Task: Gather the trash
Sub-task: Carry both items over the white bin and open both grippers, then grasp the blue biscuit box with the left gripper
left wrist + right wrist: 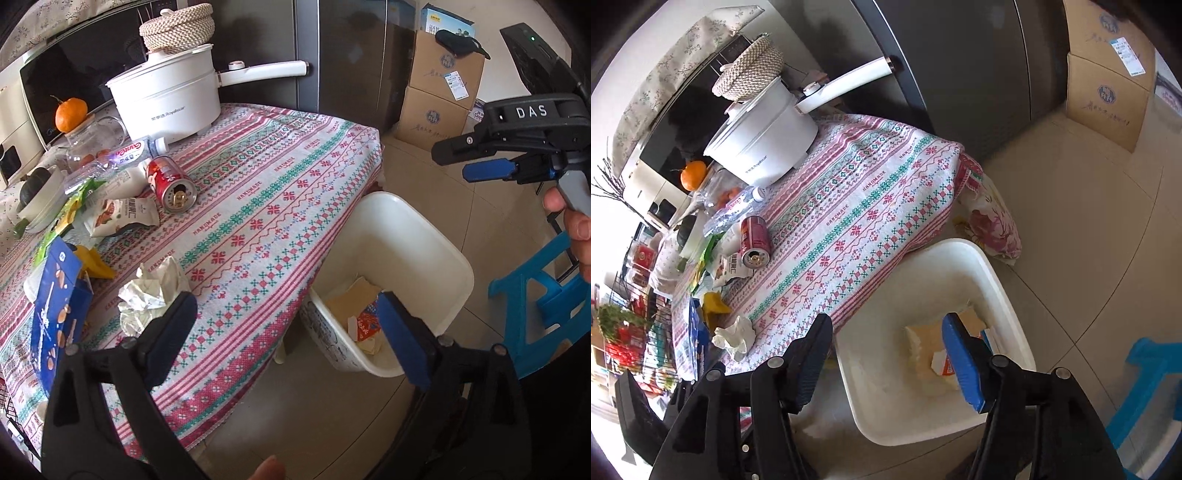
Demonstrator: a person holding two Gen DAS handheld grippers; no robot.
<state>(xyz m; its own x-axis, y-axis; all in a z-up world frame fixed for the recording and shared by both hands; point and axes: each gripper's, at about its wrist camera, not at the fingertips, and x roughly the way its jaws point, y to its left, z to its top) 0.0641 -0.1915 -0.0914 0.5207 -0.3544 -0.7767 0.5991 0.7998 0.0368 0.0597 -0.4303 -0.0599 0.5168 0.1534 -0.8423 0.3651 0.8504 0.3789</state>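
Grippers: my left gripper (288, 325) and right gripper (886, 354) gape wide, empty.
Bin (993, 280): beside table, catches drops.
Can (171, 182): far left, uncollected.

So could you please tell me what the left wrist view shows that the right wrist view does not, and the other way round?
Only the left wrist view shows the right gripper from outside, open, and the hand holding it. Only the right wrist view shows the floral pillow below the table's corner and the cluttered wire rack. Both show the white plastic bin holding wrappers, the red drink can and the crumpled white tissue.
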